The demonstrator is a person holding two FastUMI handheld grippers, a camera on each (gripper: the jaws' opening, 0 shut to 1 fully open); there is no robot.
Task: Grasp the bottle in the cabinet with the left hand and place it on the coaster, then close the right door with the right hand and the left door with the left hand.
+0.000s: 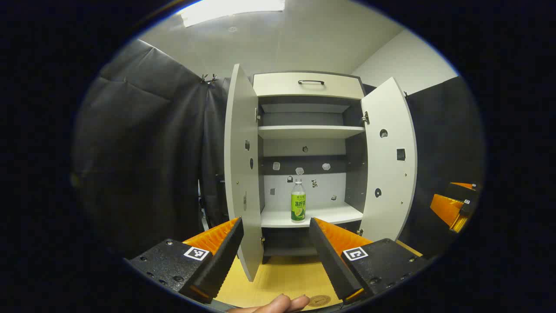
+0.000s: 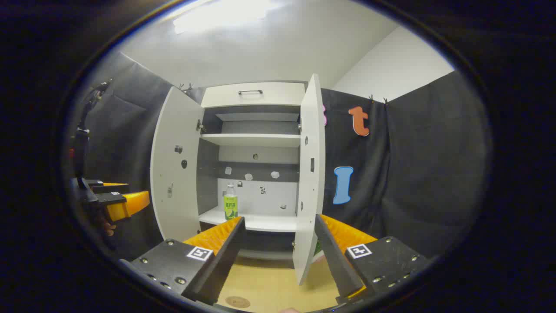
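Two tools wait in front of the cabinet, and both are wide apart and hold nothing: the left tool and the right tool. Close by, low on the yellow bench, lies the round coaster. Farther back, the bottle stands upright on the low shelf, between the left door and right door. I think the left tool should go straight in, stay level, and squeeze the bottle's middle gently.

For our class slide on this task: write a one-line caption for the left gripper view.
Open left gripper faces the bottle standing in the open cabinet.
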